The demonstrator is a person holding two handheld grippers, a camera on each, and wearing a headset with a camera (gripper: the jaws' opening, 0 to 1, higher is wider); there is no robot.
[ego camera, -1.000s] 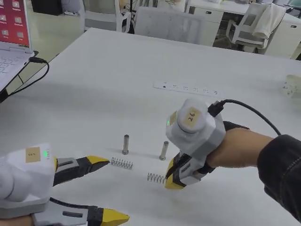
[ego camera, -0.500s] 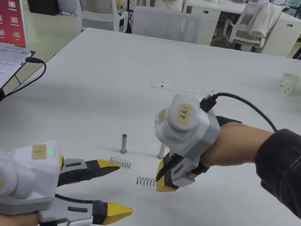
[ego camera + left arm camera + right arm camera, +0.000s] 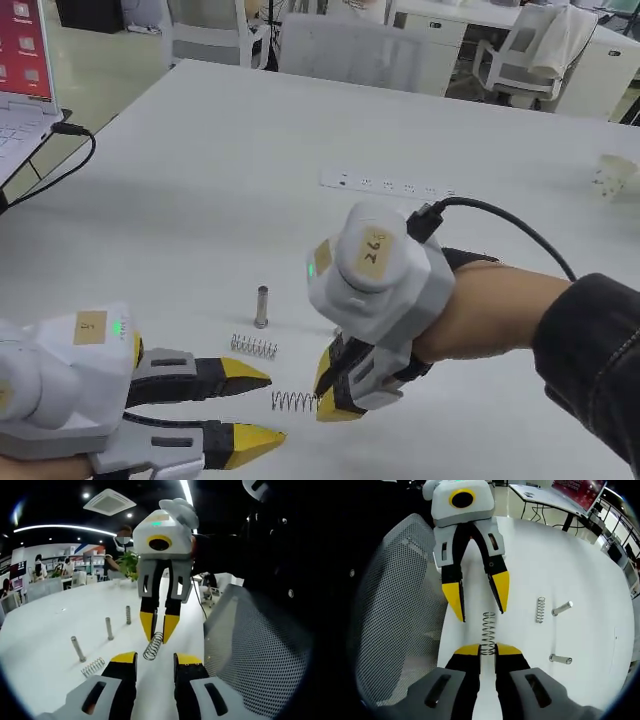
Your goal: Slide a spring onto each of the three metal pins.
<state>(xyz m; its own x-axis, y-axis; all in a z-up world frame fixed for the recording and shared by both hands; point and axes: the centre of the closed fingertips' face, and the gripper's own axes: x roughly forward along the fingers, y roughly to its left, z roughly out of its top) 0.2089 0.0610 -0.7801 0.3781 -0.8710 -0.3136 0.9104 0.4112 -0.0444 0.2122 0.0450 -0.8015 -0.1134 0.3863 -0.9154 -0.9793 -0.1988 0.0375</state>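
My right gripper (image 3: 325,400) is shut on one end of a thin spring (image 3: 294,402), which lies along the white table (image 3: 200,180). In the right gripper view that spring (image 3: 488,630) sticks out forward from the closed jaws (image 3: 488,651). My left gripper (image 3: 255,405) is open just left of it, the jaws facing the spring's free end. A second spring (image 3: 253,347) lies loose beside an upright metal pin (image 3: 261,305). The left gripper view has three pins (image 3: 78,648) (image 3: 108,628) (image 3: 128,614) in a row, the loose spring (image 3: 92,666) and the held spring (image 3: 153,646).
A laptop (image 3: 25,60) and its black cable (image 3: 70,150) sit at the far left. A white power strip (image 3: 385,187) lies across the middle of the table, and a small white object (image 3: 610,175) at the right edge. Chairs stand beyond the table.
The right gripper has slid left and toward me, dragging the spring along. The left gripper's jaws have narrowed somewhat while staying open.
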